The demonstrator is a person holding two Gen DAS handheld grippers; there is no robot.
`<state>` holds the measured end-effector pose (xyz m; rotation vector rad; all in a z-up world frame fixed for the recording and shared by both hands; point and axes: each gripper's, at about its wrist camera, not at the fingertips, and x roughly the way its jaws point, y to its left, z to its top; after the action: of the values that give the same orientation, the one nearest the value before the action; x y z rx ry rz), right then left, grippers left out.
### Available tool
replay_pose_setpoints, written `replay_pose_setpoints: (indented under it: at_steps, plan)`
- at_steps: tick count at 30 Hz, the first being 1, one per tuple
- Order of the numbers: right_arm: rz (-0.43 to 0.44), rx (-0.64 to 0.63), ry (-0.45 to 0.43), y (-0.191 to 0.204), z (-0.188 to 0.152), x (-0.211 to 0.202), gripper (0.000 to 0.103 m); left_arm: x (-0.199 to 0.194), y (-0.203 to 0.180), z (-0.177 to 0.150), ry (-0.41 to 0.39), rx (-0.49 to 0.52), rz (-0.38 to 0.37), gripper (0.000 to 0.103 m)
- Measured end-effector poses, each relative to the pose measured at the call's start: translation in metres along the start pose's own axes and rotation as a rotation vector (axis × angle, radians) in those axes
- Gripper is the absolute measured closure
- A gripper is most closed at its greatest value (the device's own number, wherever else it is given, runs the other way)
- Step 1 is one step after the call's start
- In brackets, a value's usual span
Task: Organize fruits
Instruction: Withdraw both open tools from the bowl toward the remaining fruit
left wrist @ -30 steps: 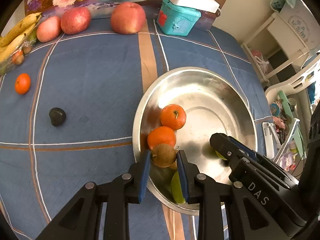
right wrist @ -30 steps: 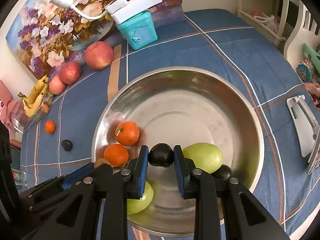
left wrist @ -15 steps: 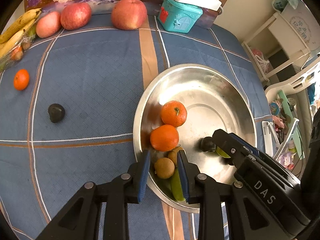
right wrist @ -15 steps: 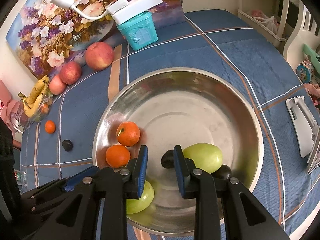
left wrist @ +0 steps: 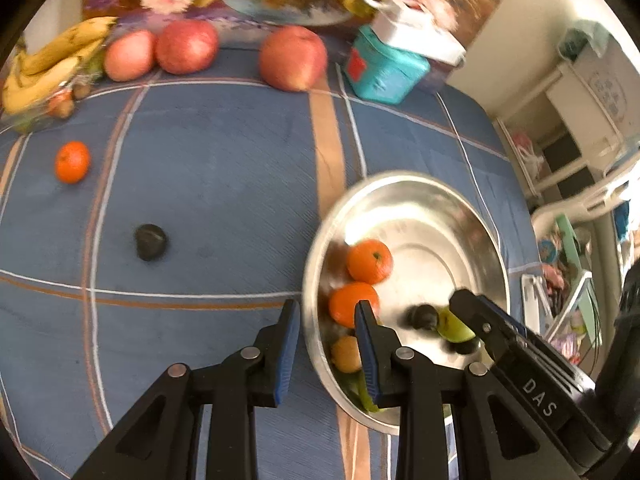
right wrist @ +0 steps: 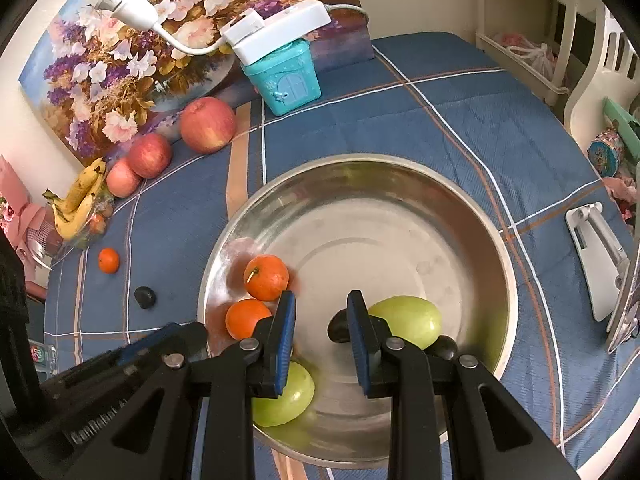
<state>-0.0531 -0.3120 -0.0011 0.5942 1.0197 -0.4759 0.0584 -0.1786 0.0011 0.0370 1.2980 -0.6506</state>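
Observation:
A steel bowl [right wrist: 460, 208] holds two oranges [right wrist: 266, 277], two green fruits [right wrist: 408, 320], a dark plum [right wrist: 338, 326] and a brown kiwi [left wrist: 346, 354]. My right gripper [right wrist: 321, 336] is open and empty above the bowl's near side, the plum lying by its right finger. My left gripper [left wrist: 327, 350] is open and empty, straddling the bowl's left rim [left wrist: 316, 240]. On the cloth lie a small orange [left wrist: 72, 161], a dark plum [left wrist: 150, 241], three red apples [left wrist: 292, 58] and bananas [left wrist: 48, 66].
A teal house-shaped box [right wrist: 286, 76] with a white power strip on it stands at the back before a flower painting [right wrist: 120, 48]. A white stand [right wrist: 600, 248] lies at the table's right edge. Chairs and shelves stand beyond on the right.
Both grippers let go: the kiwi and the plum dropped into the bowl. The left gripper has since swung left, over the bowl's rim. The right gripper opened wider.

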Motion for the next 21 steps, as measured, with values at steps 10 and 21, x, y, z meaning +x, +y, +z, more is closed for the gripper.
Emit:
replay_pose_setpoints:
  at_steps: [10, 21]
  plan:
    - [-0.006, -0.015, 0.01, 0.006, -0.002, 0.003, 0.076, -0.022, 0.051, 0.011, -0.097, -0.112, 0.096, 0.071]
    - [-0.009, -0.07, 0.022, 0.025, -0.003, 0.007, 0.076, -0.024, 0.074, 0.012, -0.121, -0.178, 0.14, 0.056]
